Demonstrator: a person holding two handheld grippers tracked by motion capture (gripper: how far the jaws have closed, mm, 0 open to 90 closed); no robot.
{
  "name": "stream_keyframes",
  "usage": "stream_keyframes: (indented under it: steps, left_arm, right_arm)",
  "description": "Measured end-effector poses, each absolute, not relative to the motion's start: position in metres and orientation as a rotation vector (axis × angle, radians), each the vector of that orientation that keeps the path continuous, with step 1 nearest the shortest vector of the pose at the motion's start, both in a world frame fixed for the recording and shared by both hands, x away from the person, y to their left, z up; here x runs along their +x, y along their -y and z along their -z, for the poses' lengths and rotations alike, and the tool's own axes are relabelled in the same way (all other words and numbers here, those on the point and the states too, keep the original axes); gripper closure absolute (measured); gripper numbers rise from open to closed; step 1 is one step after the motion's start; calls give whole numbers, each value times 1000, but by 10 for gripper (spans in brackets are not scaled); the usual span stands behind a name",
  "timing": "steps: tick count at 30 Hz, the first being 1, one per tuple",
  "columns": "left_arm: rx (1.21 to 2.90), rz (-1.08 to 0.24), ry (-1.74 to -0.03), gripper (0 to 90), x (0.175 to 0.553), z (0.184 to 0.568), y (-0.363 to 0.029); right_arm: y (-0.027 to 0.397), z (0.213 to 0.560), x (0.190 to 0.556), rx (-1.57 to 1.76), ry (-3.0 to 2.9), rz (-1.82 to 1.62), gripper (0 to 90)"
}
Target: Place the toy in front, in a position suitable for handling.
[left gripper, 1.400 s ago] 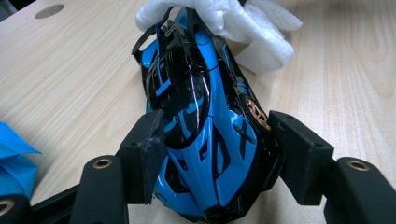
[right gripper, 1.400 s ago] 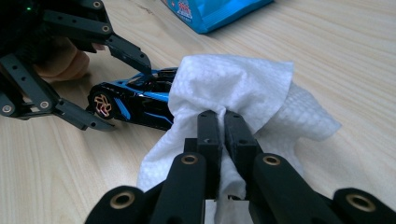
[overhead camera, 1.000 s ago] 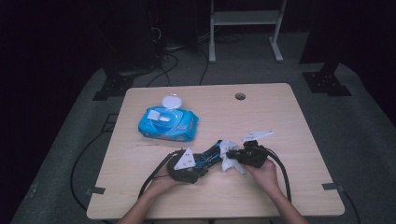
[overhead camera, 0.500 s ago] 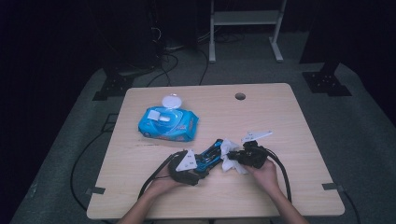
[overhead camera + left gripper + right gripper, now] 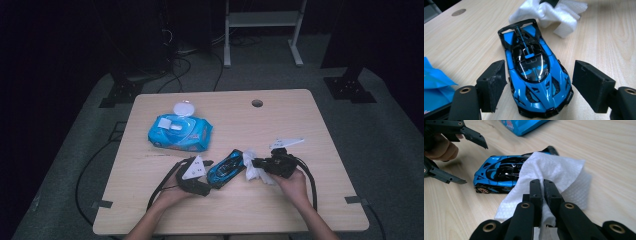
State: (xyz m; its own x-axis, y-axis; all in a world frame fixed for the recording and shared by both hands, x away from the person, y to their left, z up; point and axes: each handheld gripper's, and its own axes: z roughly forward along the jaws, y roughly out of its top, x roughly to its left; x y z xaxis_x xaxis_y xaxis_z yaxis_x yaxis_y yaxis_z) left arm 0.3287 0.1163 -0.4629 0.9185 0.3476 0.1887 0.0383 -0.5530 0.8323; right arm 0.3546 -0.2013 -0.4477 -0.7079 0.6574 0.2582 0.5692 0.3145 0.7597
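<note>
The left claw (image 5: 537,90) has just been opening: its jaws now stand clear on either side of the blue toy car (image 5: 534,72), which rests freed on the desk (image 5: 280,125). The right claw (image 5: 543,188) is clamped shut on a white wipe (image 5: 554,172) draped against the car's rear, so wiping looks under way. The wipes pack (image 5: 179,132) lies well apart, blocking nothing.

High view: counter (image 5: 280,120) evenly lit from overhead, surroundings beyond its edges near black, image soft and grainy. Both tool views: bright, sharp mid-frame (nearest jaw parts slightly blurred); specular glare on toy car (image 5: 534,72) roof; shadows soft.
</note>
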Motion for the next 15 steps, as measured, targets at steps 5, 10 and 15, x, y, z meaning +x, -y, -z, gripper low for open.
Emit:
stream_keyframes:
  steps: [5,10,15]
  left_arm:
    - [2121,-411,-290,251,330,462,-118]
    - [2122,-409,-293,249,330,463,-117]
    - [2121,-409,-298,243,330,464,-118]
  right_arm:
    - [219,440,353,1168,-2421,-1356,854]
    - [234,436,353,1196,-2385,-1357,854]
    - [248,433,353,1216,-2359,-1311,854]
